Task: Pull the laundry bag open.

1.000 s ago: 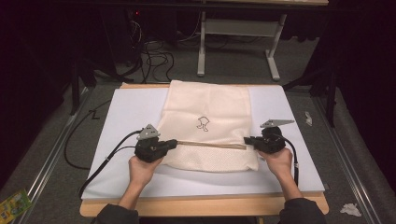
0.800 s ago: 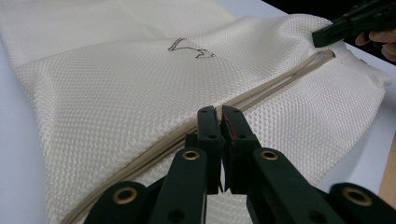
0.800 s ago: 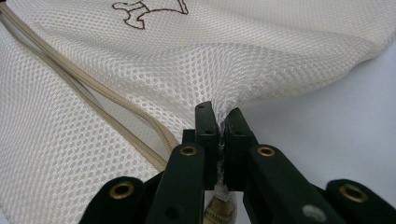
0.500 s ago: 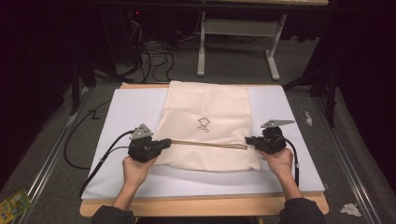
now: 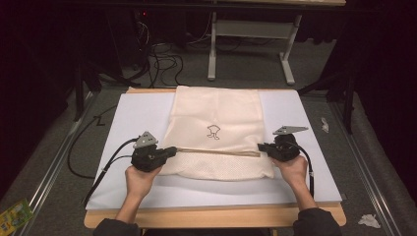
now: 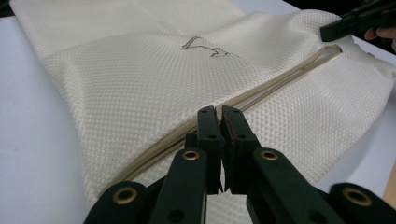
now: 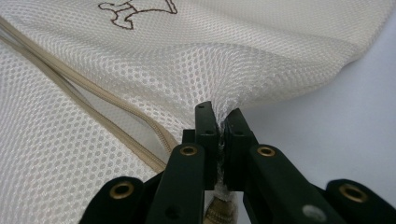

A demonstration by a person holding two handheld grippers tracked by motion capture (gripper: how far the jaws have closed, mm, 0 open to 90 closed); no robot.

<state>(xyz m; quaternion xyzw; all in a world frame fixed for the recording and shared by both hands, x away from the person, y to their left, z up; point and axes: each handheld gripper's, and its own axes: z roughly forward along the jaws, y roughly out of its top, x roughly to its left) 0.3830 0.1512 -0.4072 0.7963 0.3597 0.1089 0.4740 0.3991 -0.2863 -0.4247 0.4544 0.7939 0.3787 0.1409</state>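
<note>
A cream mesh bag with a small brown emblem lies flat on a white board. A tan zipper runs across its near part. My left gripper sits at the bag's left edge, shut with its tips right on the zipper; the jaws hide the pull. My right gripper is at the zipper's right end, shut on a bunched pinch of mesh. The right gripper's tips also show far off in the left gripper view.
The board rests on a wooden table whose front edge is near the person. Cables and a desk frame stand on the floor behind. Crumpled paper and a green packet lie on the floor.
My left gripper has slid a little to the left along the zipper line, and more of the zipper shows between the two grippers. The right gripper has stayed put.
</note>
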